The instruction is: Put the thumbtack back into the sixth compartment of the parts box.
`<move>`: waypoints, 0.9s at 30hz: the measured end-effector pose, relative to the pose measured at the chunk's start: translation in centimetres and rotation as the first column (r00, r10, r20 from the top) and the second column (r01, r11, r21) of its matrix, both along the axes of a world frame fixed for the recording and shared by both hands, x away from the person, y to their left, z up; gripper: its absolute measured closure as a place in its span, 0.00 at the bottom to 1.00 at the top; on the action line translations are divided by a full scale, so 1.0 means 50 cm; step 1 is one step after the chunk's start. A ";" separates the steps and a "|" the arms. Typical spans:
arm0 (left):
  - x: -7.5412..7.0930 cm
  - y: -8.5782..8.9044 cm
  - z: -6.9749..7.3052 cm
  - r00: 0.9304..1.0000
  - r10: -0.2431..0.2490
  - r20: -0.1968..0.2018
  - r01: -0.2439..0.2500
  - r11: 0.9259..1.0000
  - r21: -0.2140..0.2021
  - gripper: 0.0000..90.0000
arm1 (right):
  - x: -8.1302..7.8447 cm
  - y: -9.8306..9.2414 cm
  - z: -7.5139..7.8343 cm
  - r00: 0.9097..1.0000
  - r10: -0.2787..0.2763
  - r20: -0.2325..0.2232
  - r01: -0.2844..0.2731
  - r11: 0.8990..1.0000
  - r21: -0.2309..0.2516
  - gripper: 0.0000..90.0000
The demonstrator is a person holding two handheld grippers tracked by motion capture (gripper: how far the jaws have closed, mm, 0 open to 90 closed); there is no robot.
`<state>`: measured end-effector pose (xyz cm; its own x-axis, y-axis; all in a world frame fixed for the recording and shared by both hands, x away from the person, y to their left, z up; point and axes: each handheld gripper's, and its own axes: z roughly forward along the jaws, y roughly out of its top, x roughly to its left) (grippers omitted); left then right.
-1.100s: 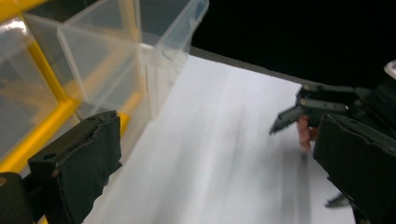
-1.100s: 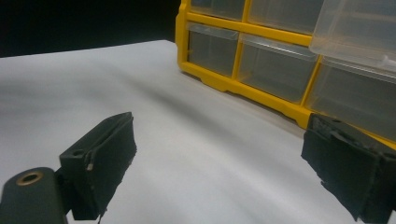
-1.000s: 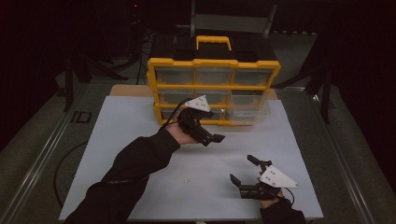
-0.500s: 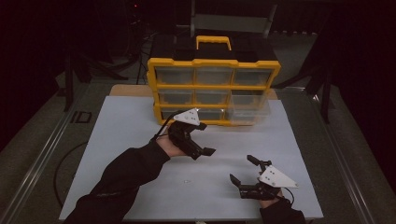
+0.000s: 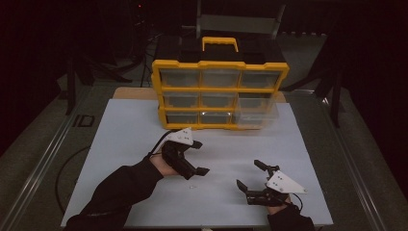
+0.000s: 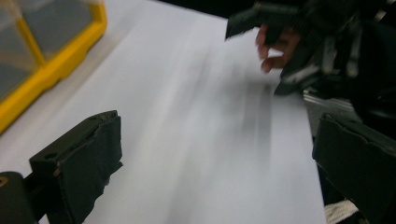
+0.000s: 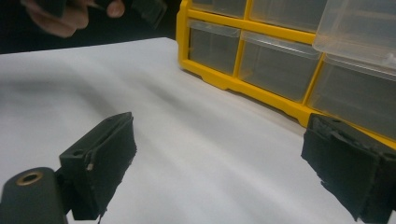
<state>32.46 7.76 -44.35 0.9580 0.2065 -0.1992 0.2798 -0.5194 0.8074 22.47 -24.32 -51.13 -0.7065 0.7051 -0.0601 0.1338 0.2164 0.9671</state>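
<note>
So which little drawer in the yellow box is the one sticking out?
Find the yellow drawer box with the handle at the far end of the white table. It has three rows of clear drawers. Look at the middle row, right end: that clear drawer is pulled forward past the frame, while the others sit flush.

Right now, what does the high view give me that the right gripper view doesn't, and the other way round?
High view alone: the whole yellow drawer organizer with its top handle, both forearms, the right gripper seen from outside, and a tiny pale speck on the white mat by the left gripper.
Right gripper view alone: a close look along its own open jaws, and the clear pulled-out drawer overhanging the lower row.
Shared: the mat, the organizer's drawer fronts, and the left hand holding its gripper.
</note>
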 end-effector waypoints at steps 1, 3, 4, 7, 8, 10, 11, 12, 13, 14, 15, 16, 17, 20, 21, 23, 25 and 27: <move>-0.002 0.005 -0.006 1.000 -0.004 -0.009 0.004 1.000 0.001 0.02 | 0.000 0.001 0.000 1.000 -0.003 -0.003 0.003 1.000 0.006 0.11; -0.008 0.014 -0.018 1.000 0.003 -0.015 -0.003 1.000 0.011 0.02 | 0.000 0.001 -0.001 1.000 -0.004 -0.006 0.004 1.000 0.007 0.11; -0.012 0.018 -0.024 1.000 0.002 -0.019 -0.002 1.000 0.014 0.02 | 0.001 0.001 -0.001 1.000 -0.004 -0.005 0.004 1.000 0.004 0.11; -0.020 0.030 -0.040 1.000 -0.001 -0.021 0.002 1.000 0.024 0.02 | 0.001 0.000 -0.001 1.000 -0.001 -0.005 0.001 1.000 -0.001 0.11; -0.021 0.035 -0.046 1.000 0.000 -0.023 0.000 1.000 0.023 0.02 | 0.001 0.001 -0.001 1.000 -0.002 -0.004 0.002 1.000 -0.001 0.11; -0.024 0.046 -0.058 0.999 0.005 -0.034 -0.004 1.000 0.027 0.04 | 0.001 0.001 -0.001 1.000 -0.004 -0.005 0.004 1.000 0.000 0.11; -0.025 0.050 -0.063 0.999 0.010 -0.038 -0.009 1.000 0.029 0.04 | 0.001 0.001 -0.002 1.000 -0.004 -0.005 0.004 1.000 -0.001 0.11; -0.027 0.054 -0.069 0.999 0.011 -0.040 -0.010 0.999 0.032 0.05 | 0.001 0.001 -0.002 1.000 -0.004 -0.006 0.004 1.000 -0.002 0.11; -0.029 0.058 -0.074 0.999 0.012 -0.046 -0.010 0.999 0.033 0.05 | 0.002 0.001 -0.002 1.000 -0.004 -0.007 0.004 1.000 0.000 0.11; -0.031 0.062 -0.079 0.999 0.013 -0.049 -0.011 0.999 0.036 0.05 | 0.002 0.001 -0.003 1.000 -0.004 -0.008 0.004 1.000 0.000 0.11; -0.032 0.065 -0.084 0.998 0.010 -0.055 -0.008 0.999 0.038 0.07 | 0.002 0.001 -0.003 1.000 -0.005 -0.010 0.005 1.000 0.000 0.11; -0.034 0.067 -0.091 0.998 0.010 -0.056 -0.007 0.999 0.046 0.08 | 0.002 0.002 -0.003 1.000 -0.004 -0.010 0.004 1.000 0.000 0.11; -0.037 0.069 -0.097 0.998 0.011 -0.055 -0.008 0.998 0.055 0.10 | 0.002 0.002 -0.003 1.000 -0.004 -0.008 0.004 1.000 -0.002 0.11; -0.041 0.072 -0.116 0.997 0.011 -0.074 -0.006 0.998 0.065 0.15 | 0.002 0.002 -0.003 1.000 -0.004 -0.009 0.004 1.000 -0.003 0.11; -0.043 0.071 -0.122 0.997 0.008 -0.077 -0.003 0.997 0.074 0.18 | 0.002 0.002 -0.003 1.000 -0.004 -0.009 0.004 1.000 -0.003 0.11; -0.047 0.067 -0.133 0.997 0.004 -0.079 0.003 0.996 0.089 0.20 | 0.002 0.002 -0.003 1.000 -0.004 -0.008 0.004 1.000 -0.004 0.11; -0.052 0.062 -0.141 0.998 0.007 -0.064 0.000 0.994 0.108 0.30 | 0.002 0.002 -0.003 1.000 -0.003 -0.008 0.003 1.000 -0.004 0.11; -0.055 0.058 -0.148 0.998 0.000 -0.062 0.008 0.993 0.120 0.38 | 0.002 0.001 -0.003 1.000 -0.004 -0.007 0.004 1.000 -0.004 0.11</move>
